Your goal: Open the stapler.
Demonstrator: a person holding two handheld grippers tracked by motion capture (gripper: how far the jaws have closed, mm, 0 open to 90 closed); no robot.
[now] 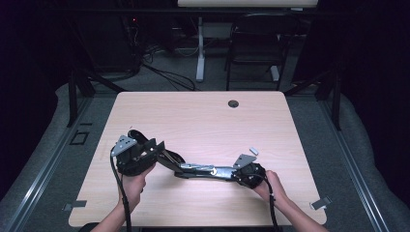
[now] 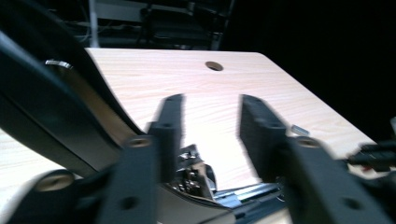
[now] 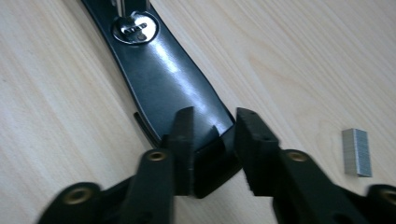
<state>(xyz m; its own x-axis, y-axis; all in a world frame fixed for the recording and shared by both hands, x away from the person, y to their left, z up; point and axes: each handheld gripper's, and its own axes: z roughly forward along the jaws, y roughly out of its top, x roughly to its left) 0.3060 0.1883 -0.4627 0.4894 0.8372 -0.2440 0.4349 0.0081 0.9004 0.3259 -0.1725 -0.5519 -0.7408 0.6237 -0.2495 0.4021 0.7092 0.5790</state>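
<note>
Lying lengthwise between both hands, the opened stapler (image 1: 203, 170) is straddled at its base end by the parted right tongs (image 3: 212, 140), while the left tongs (image 2: 210, 135) are held apart above its head.

Dark room, grey carpet (image 1: 48, 159), black chair (image 1: 255, 43).

Stapler (image 1: 203, 170): black with bright metal parts, opened out flat along the near part of the desk (image 1: 203, 121). Its glossy base end (image 3: 177, 79) lies flat. Staple block (image 3: 357, 152): small, silver, lying just beside that end.
</note>
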